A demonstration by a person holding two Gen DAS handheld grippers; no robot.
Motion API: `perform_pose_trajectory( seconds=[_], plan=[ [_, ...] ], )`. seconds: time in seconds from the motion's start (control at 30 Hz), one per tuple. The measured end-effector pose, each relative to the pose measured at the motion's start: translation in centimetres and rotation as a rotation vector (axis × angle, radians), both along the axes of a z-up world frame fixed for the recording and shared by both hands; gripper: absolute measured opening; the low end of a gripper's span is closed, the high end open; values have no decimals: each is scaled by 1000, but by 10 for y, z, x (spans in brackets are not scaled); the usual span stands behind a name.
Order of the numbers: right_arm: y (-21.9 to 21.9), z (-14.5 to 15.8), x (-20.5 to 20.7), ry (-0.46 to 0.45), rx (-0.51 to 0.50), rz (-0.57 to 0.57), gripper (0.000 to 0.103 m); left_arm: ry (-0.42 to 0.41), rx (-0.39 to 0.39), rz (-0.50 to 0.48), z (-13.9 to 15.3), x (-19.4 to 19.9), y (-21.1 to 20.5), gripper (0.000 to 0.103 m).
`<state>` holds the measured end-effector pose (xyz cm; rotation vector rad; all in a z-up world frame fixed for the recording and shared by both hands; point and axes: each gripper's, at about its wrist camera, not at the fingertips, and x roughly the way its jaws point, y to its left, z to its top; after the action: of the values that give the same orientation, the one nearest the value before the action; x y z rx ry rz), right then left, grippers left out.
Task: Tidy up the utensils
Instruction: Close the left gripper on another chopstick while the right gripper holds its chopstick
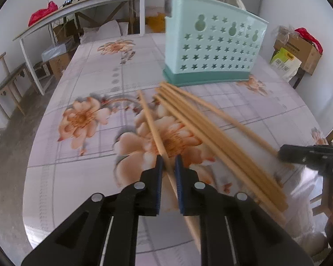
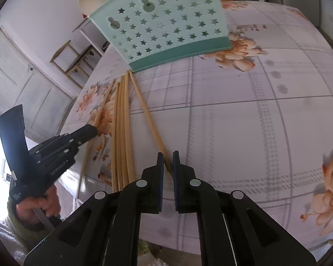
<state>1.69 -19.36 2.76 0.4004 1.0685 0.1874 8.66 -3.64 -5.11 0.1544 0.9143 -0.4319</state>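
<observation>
Landmark: teal utensil holder, upright on the bench, star cut-outs, darker base. Chopsticks fan out from its base toward the cameras, tips just beside the base edge. Count: six chopsticks. One single chopstick lies apart on the left of the fan, a bundle of four sits in the middle, one outer chopstick on the right.

Left tongs nearly closed around the single chopstick, pads either side of it. Right tongs narrowed around the butt end of the outer chopstick; whether the pads touch it, cannot tell.

Bare cloth right of the holder in the right wrist view. Bench edge close below both tongs.

Surface: floral plaid tablecloth. Room: white side table left of and behind the holder, cardboard boxes to its right, concrete floor.
</observation>
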Motion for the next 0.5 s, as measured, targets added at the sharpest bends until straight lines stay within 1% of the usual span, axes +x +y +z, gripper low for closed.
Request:
perform_pose_trajectory(
  seconds=[0.1,0.13,0.23,0.33,0.5],
  plan=[
    [-2,2,2,9,-1,29,10,21,4,-8,2,3,7,11],
    [-1,5,4,0,-6,41,11,28,1,-6,3,4,7,11],
    [8,15,11,-41,-29,84,16,71,-33,-12,2,12,9,16],
    [23,17,24,-64,-79,131,17,70,-33,-7,2,20,5,16],
    [41,7,45,-66,-139,187,17,46,-23,0,1,35,0,16]
  ],
)
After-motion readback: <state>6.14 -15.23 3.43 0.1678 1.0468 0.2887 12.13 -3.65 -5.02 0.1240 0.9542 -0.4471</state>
